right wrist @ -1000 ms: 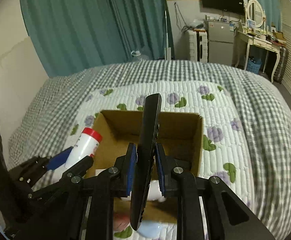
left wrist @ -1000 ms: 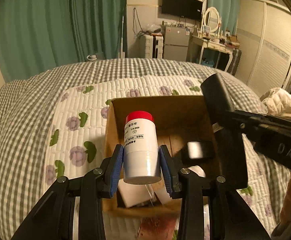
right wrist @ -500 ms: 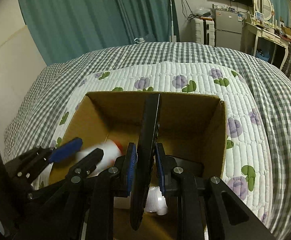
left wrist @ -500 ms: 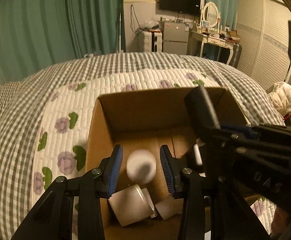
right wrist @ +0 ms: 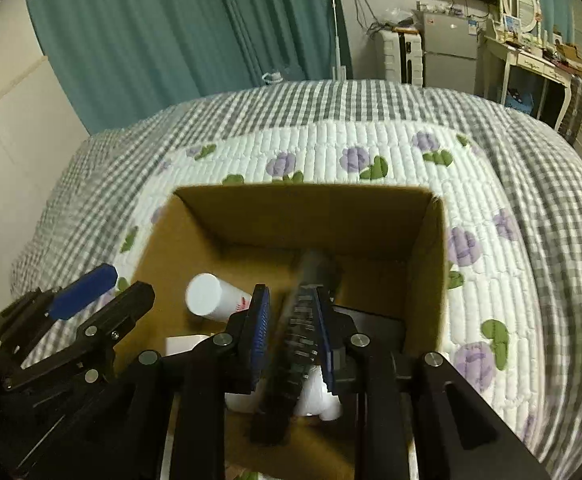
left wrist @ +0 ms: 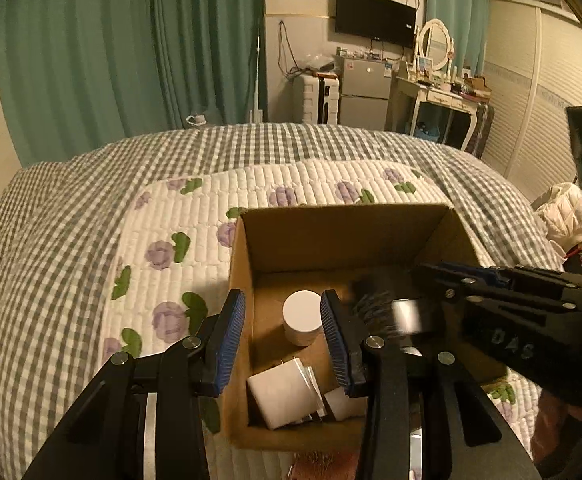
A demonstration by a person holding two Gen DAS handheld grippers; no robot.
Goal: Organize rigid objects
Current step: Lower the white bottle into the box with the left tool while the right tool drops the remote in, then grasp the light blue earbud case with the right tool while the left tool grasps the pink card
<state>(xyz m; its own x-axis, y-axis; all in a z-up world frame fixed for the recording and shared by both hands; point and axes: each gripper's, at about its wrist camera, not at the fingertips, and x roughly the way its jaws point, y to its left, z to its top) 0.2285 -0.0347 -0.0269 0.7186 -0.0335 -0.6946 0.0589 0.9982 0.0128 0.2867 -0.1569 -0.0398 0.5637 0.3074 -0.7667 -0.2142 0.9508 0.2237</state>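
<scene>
A cardboard box stands open on the bed. A white bottle lies inside it; it also shows in the right wrist view. My left gripper is open and empty over the box's left side. My right gripper has its jaws apart around a black remote control, which is blurred and tilted down into the box. In the left wrist view the remote is a dark blur beside the right gripper's fingers. White boxes lie at the near end of the box.
The box sits on a white quilted pad with purple flowers over a grey checked bedspread. Green curtains, a desk and a small fridge stand behind the bed. A white garment lies at the right.
My left gripper opened and the white bottle dropped into the box. My right gripper opened its jaws and the remote is sliding down into the box.
</scene>
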